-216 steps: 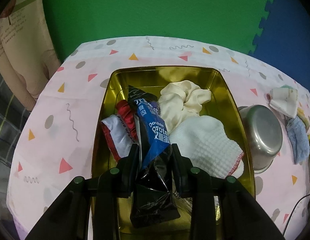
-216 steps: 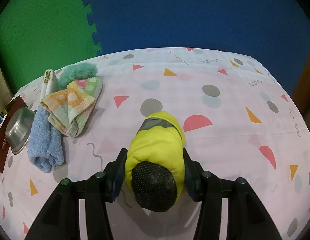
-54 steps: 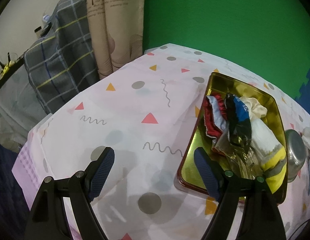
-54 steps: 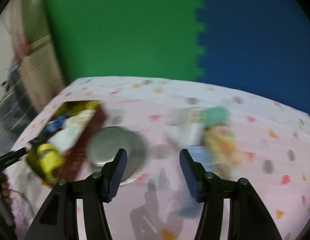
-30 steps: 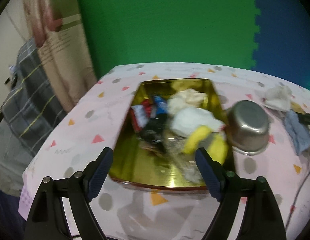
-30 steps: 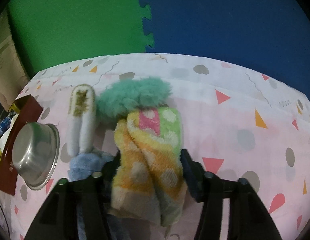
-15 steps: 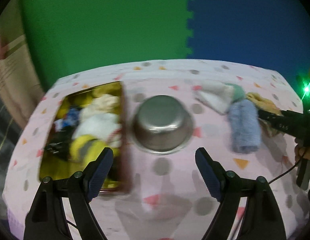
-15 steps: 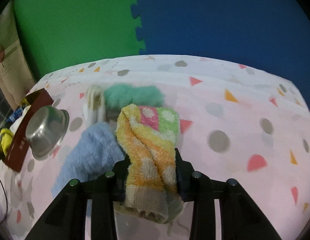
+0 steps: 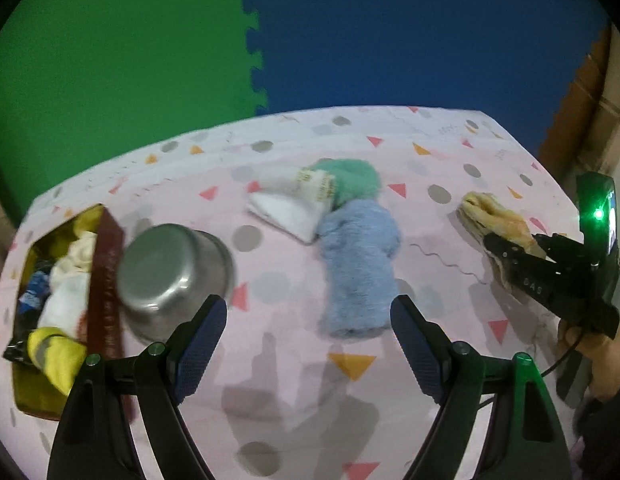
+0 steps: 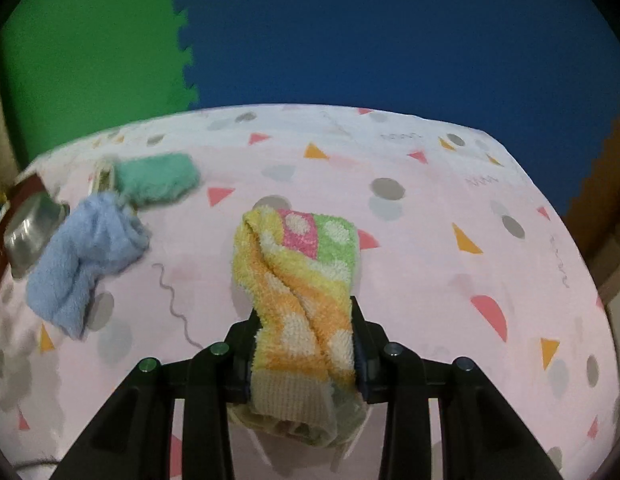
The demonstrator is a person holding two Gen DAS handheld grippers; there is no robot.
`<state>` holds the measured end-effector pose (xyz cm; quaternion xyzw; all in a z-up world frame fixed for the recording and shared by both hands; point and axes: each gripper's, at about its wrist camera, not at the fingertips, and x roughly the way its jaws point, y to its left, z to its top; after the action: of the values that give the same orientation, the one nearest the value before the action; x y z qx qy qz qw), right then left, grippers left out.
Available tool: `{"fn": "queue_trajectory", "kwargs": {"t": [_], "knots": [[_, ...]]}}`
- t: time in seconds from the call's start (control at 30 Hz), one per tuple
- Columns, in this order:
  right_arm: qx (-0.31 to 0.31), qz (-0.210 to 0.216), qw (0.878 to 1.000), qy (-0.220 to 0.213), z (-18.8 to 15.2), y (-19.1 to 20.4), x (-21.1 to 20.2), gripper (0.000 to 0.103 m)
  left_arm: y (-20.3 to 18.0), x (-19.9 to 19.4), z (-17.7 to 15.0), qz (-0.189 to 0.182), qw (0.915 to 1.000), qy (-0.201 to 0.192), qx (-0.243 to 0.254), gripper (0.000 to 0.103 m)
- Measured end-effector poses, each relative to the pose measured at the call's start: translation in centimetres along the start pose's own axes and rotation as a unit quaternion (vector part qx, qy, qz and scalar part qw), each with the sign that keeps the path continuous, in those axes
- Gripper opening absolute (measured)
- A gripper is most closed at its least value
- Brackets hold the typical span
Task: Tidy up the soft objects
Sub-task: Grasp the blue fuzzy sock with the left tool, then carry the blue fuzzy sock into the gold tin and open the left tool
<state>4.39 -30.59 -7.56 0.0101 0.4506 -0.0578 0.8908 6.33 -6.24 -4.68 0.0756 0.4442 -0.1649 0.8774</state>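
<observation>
1. Behind the table hung green and blue foam mats; a pink patterned tablecloth (image 9: 294, 288) covered it.
2. The right gripper (image 10: 304, 344) was clamped on a folded yellow-orange towel (image 10: 298, 276), which trailed onto the cloth.
3. The left gripper (image 9: 308, 334) stood wide apart with nothing between its fingers (above a blue fluffy cloth (image 9: 355, 268)).
4. A steel bowl (image 9: 170, 276) sat beside the gold tray (image 9: 106, 276) of soft items.

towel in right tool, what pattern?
Terry towel: yellow-orange stripes, white dots, pink and green patches; clearest in right wrist view.
</observation>
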Motion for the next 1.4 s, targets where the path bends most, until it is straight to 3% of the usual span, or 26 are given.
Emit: {"fn": "queue_trajectory", "kwargs": {"t": [0.33,0.43,0.53,0.57,0.7,1.13,1.4], "knots": [[0.005,0.007,1.000,0.011,-0.1,-0.2,0.5,0.037,-2.6,4.6,1.0,-0.009,0.9991,0.032,0.026,0.081],[0.005,0.009,1.000,0.011,-0.1,-0.3,0.6,0.038,-2.4,6.1,1.4,-0.020,0.9984,0.051,0.014,0.076],[0.008,0.012,1.000,0.012,-0.1,-0.4,0.5,0.038,-1.9,7.7,1.4,-0.031,0.9964,0.078,-0.009,0.051],[0.008,0.012,1.000,0.012,-0.1,-0.4,0.5,0.038,-1.8,8.1,1.4,-0.041,0.9952,0.088,-0.017,0.035],[0.010,0.014,1.000,0.012,-0.2,-0.4,0.5,0.039,-1.6,7.9,1.2,-0.057,0.9940,0.089,-0.028,0.020],[0.011,0.015,1.000,0.012,-0.1,-0.4,0.5,0.039,-0.4,3.1,0.3,-0.038,0.9976,0.056,-0.010,0.018],[0.012,0.016,1.000,0.012,-0.1,-0.4,0.5,0.039,1.5,-0.2,-0.3,-0.020,0.9984,0.039,-0.036,0.018]]}}
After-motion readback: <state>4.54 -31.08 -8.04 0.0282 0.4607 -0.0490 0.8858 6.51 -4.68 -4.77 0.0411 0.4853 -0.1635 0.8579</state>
